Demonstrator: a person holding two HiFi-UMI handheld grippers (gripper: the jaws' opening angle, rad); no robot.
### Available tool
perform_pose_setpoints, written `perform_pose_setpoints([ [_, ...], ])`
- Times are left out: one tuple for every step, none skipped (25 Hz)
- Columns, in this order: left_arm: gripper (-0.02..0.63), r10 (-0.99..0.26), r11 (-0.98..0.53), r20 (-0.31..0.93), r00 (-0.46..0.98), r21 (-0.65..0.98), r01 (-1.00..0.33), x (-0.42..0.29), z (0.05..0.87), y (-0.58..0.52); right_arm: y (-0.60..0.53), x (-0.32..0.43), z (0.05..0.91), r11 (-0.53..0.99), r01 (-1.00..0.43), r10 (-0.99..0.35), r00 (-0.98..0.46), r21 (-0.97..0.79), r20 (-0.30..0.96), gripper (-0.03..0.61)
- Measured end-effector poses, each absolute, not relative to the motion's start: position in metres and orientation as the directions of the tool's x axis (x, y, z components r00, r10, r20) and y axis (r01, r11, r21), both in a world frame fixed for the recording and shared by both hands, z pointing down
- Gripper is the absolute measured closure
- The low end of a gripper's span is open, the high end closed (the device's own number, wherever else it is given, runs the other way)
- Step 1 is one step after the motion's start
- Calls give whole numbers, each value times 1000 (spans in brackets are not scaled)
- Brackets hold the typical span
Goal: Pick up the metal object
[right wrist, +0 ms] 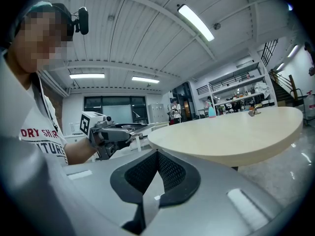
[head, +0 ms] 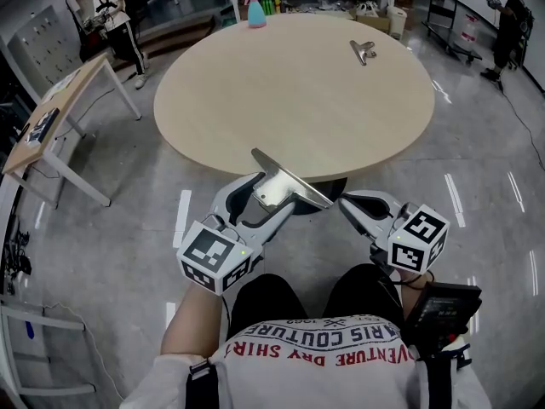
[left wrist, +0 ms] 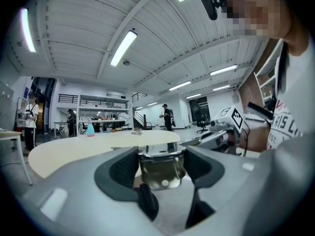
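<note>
Jaws of left gripper point(head: 274, 196) on metal object point(head: 288, 182), seemingly beside round table point(head: 289, 92).

Round tan table point(head: 289, 100) w/ 2 items, both far side: metal clip point(head: 363, 52) & blue spray bottle point(head: 255, 13).

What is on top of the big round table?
A metal clip and a blue spray bottle sit near the table's far edge. The metal piece in the left hand-held gripper covers a bit of the near edge.
</note>
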State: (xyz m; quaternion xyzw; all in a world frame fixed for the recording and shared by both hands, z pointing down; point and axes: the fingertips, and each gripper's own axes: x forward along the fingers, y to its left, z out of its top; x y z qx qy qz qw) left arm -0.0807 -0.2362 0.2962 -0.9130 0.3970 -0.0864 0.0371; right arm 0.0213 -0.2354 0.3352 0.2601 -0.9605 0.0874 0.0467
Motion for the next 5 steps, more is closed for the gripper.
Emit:
perform_pose_setpoints([
  [333,-731,-683,129,671,-133,-718,-81,296,-236,-235,21,335,849,-507,-491,-861,-145,133,578],
  [333,-730,-684,131,671,-130,-718,-81,297,-236,-235,21,335,849,-507,-491,-861,-146,132,577],
  [333,-729,-685,132,672,-125,-718,-82,297,-236,-235,20,334,850,-507,-491,-861,-146,132,577],
  [333,-728,-685,132,672,-120,-718,-82,297,-236,-235,19,334,850,-507,-491,-861,-146,133,577],
  [333,-728,-686,133,673,-115,-719,-83,298,-236,-235,19,334,850,-507,-490,-861,-145,135,577],
])
